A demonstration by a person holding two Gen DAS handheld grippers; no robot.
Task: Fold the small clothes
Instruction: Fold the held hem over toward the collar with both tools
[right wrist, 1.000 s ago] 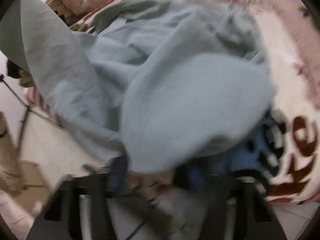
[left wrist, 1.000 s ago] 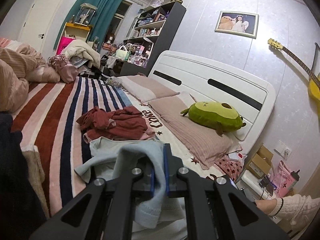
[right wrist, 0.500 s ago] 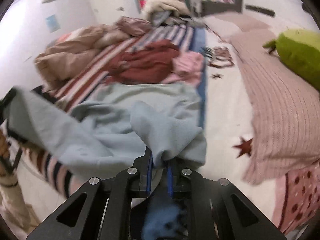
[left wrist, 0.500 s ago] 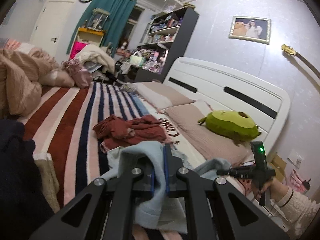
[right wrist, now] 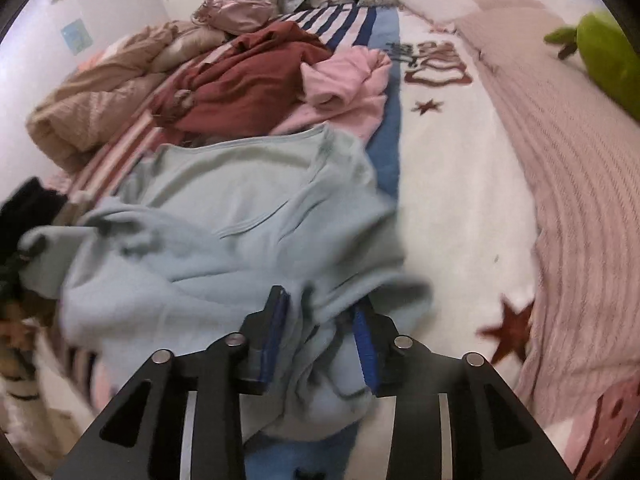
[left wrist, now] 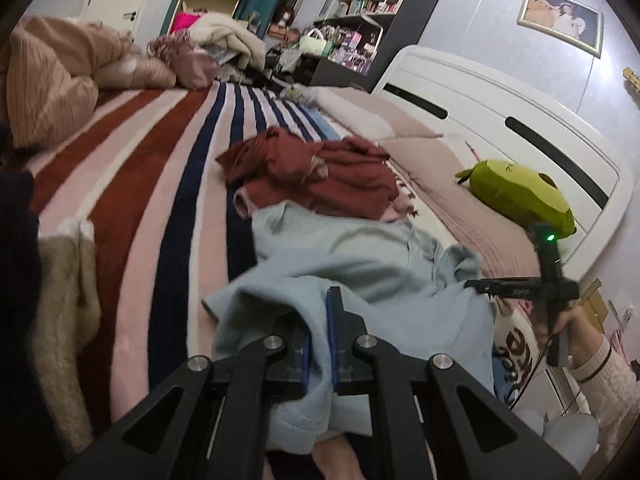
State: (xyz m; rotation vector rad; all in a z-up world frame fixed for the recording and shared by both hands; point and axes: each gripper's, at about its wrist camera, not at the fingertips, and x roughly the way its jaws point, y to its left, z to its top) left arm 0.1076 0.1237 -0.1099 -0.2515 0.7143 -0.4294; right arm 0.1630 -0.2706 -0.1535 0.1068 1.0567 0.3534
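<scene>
Pale blue garment point(right wrist: 248, 216) now spread flatter on the bed, right hand-held gripper point(right wrist: 320, 332) jaws just opening around its fold.

The left gripper point(left wrist: 319, 344) is clamped on a fold of the light blue garment point(left wrist: 372, 272), which lies spread and rumpled across the striped blanket point(left wrist: 168, 184) on the bed. Just beyond the garment sits a heap of dark red clothes point(left wrist: 320, 176). To the right, a green plush toy point(left wrist: 520, 196) rests on a pink pillow point(left wrist: 460, 208) against the white headboard point(left wrist: 500, 112). At the garment's right edge the right gripper point(left wrist: 476, 283) shows side-on, held by a hand point(left wrist: 568, 320) in a cream sleeve point(left wrist: 604, 372); a green light glows on its body. A bookshelf point(left wrist: 368, 12) stands at the back
</scene>
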